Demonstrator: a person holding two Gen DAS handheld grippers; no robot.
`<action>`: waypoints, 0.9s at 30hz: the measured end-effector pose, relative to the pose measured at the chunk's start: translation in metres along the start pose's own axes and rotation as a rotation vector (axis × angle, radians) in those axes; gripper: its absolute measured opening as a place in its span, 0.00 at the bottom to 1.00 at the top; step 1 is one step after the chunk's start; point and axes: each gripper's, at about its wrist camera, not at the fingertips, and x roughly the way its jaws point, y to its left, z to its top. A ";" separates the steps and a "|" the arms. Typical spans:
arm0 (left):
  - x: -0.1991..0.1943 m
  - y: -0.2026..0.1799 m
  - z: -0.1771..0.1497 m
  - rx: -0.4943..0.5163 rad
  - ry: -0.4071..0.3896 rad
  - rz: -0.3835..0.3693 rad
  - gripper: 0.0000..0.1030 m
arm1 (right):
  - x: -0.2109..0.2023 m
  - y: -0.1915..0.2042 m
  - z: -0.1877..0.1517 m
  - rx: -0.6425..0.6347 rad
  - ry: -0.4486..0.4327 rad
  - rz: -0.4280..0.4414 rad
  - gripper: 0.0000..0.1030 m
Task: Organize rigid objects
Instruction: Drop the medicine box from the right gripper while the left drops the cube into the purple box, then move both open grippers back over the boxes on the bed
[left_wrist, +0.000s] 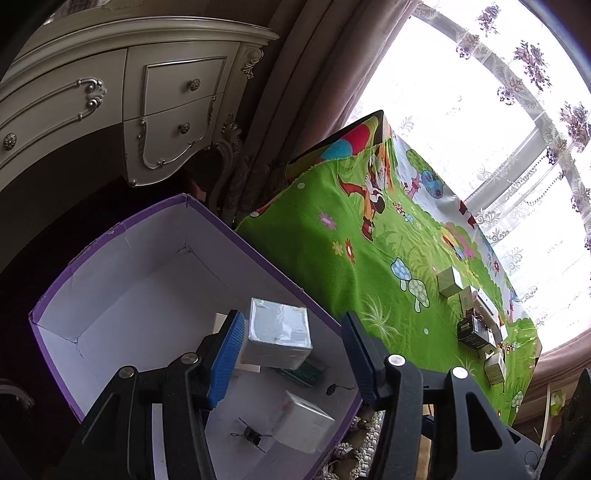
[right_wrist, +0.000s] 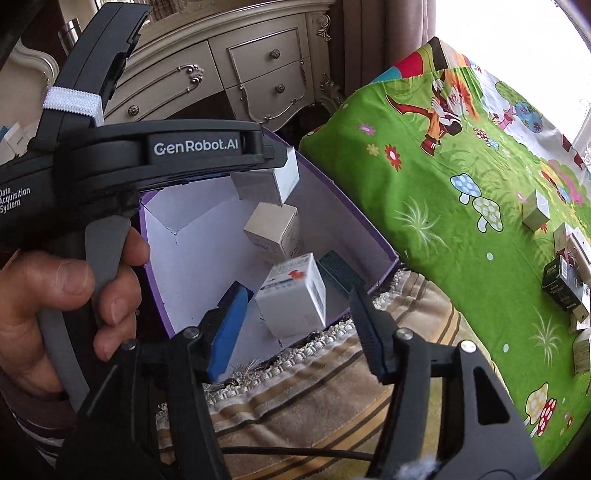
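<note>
A purple box with a white inside (left_wrist: 122, 280) holds several small cartons and a black binder clip (left_wrist: 249, 435). My left gripper (left_wrist: 291, 350) is open above it; a silver-white carton (left_wrist: 279, 338) sits between its fingers, touching neither. In the right wrist view the same purple box (right_wrist: 192, 258) shows, with that carton (right_wrist: 271, 181) below the left gripper (right_wrist: 207, 147). My right gripper (right_wrist: 295, 328) is open and empty by the box's near edge, with a white carton (right_wrist: 295, 295) beyond it. More small cartons (left_wrist: 476, 321) lie on the green cartoon cloth (left_wrist: 351, 258).
A cream dresser with drawers (left_wrist: 110, 107) stands behind the box. Brown curtains (left_wrist: 314, 92) and a bright window (left_wrist: 480, 110) are at the back. A striped fringed fabric (right_wrist: 332, 387) lies under the box's near edge. Loose cartons (right_wrist: 565, 280) sit on the cloth's right side.
</note>
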 end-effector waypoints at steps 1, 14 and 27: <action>0.000 0.000 0.000 0.000 0.001 0.001 0.61 | -0.002 -0.001 0.000 0.000 -0.008 -0.003 0.73; -0.007 -0.028 -0.003 0.075 -0.053 0.083 0.76 | -0.037 -0.042 -0.017 0.103 -0.099 -0.129 0.86; 0.002 -0.104 -0.017 0.337 -0.131 -0.005 0.77 | -0.089 -0.127 -0.055 0.317 -0.197 -0.387 0.88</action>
